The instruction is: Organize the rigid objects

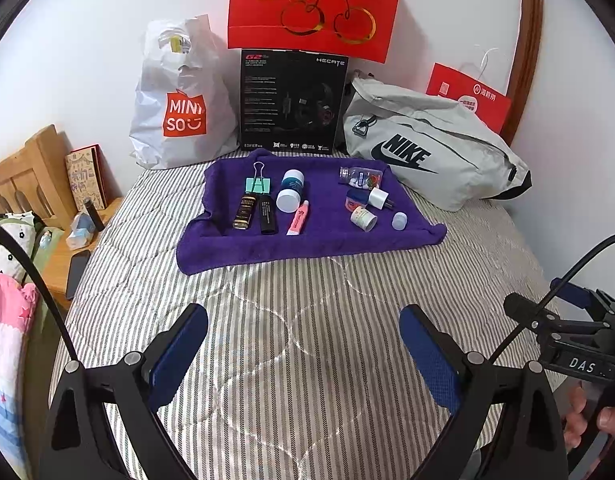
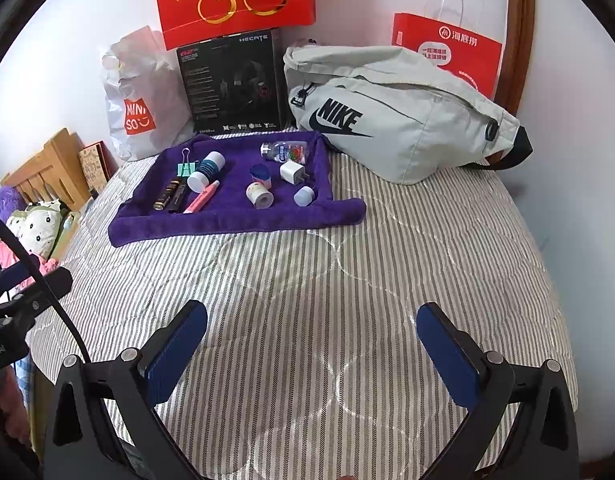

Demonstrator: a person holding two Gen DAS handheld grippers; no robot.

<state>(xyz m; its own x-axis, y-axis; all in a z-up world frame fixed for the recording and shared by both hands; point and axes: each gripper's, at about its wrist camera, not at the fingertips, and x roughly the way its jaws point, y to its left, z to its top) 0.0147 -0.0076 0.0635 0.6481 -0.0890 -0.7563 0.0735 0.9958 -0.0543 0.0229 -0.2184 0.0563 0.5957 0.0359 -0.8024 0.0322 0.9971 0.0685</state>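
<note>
A purple towel (image 1: pixel 307 240) (image 2: pixel 211 222) lies on the striped bed, carrying small items. On its left side sit a green binder clip (image 1: pixel 256 184), a dark bottle (image 1: pixel 243 212), a black tube (image 1: pixel 267 214), a blue-and-white bottle (image 1: pixel 290 190) (image 2: pixel 205 172) and a pink tube (image 1: pixel 298 218) (image 2: pixel 201 197). On its right side are a clear packet (image 1: pixel 359 176), a white charger plug (image 1: pixel 379 199) (image 2: pixel 291 171), a small jar (image 1: pixel 363 218) (image 2: pixel 260 195) and a pale cap (image 1: pixel 399 221) (image 2: pixel 305 196). My left gripper (image 1: pixel 303 344) and right gripper (image 2: pixel 311 344) hang open and empty over the bedding, well short of the towel.
Against the wall stand a white Miniso bag (image 1: pixel 179 100), a black headset box (image 1: pixel 293 102), a red gift bag (image 1: pixel 311 4) and a smaller red bag (image 2: pixel 447 52). A grey Nike bag (image 1: pixel 431 152) (image 2: pixel 391 120) lies right of the towel. A wooden bedside shelf (image 1: pixel 63 264) is at left.
</note>
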